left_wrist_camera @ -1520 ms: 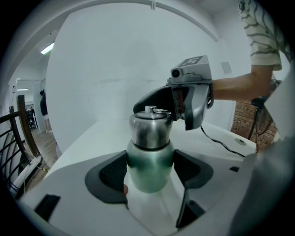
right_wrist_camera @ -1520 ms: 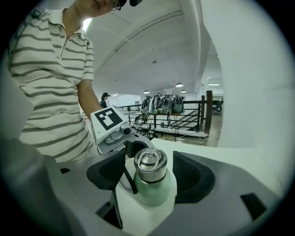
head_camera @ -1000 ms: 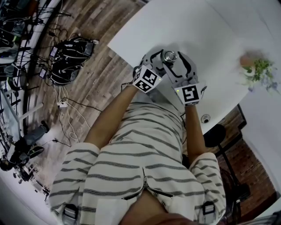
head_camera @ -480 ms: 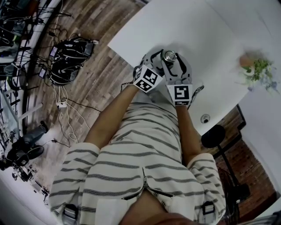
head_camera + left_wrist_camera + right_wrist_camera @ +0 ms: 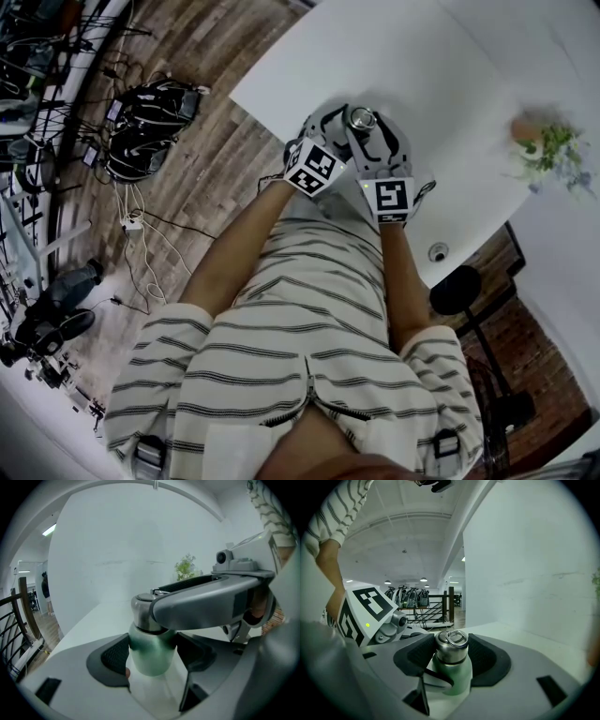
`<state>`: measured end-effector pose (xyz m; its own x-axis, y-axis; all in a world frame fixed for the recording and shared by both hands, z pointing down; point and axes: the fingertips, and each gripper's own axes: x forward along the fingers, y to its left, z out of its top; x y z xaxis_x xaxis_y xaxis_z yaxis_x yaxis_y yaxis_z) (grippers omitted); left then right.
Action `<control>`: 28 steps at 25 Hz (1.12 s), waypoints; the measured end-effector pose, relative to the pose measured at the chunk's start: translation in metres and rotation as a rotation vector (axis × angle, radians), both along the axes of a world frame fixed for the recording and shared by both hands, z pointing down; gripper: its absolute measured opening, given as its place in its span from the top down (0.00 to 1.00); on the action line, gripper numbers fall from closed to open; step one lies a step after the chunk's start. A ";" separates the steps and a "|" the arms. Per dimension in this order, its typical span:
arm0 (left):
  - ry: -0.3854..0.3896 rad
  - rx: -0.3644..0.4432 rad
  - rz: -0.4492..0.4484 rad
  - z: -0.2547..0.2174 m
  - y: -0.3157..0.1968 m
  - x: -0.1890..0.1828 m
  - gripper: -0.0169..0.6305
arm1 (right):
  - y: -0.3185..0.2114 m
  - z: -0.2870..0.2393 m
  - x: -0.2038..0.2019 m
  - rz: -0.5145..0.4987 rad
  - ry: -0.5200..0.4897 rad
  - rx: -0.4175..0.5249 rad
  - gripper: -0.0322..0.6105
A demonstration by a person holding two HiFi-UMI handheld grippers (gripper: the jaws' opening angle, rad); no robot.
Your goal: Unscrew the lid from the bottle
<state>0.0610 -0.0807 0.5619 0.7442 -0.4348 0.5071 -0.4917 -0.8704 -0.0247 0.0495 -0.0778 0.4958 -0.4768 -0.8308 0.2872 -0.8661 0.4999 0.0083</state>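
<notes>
On a white table (image 5: 422, 56), a green bottle (image 5: 454, 679) is stood upright and is gripped round its body by the left gripper (image 5: 151, 654). Its steel lid (image 5: 140, 616) is pinched by the right gripper (image 5: 451, 654), whose jaws have just been closing.

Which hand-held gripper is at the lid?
The right hand-held gripper: its jaws, just closing, grip the lid; the left hand-held gripper clamps the bottle.
</notes>
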 end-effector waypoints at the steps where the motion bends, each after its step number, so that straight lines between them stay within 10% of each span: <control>1: -0.001 0.000 0.000 0.000 0.000 0.000 0.49 | 0.000 0.000 0.000 -0.017 -0.002 0.002 0.59; 8: -0.003 0.002 0.001 0.002 0.000 0.001 0.49 | 0.002 0.001 0.000 -0.191 0.000 0.002 0.59; 21: -0.006 -0.002 0.009 0.001 0.000 0.000 0.49 | 0.003 -0.001 -0.002 -0.815 0.007 -0.050 0.59; 28: -0.010 -0.008 0.014 0.003 -0.001 0.001 0.49 | 0.002 0.002 -0.001 -0.933 0.016 -0.084 0.59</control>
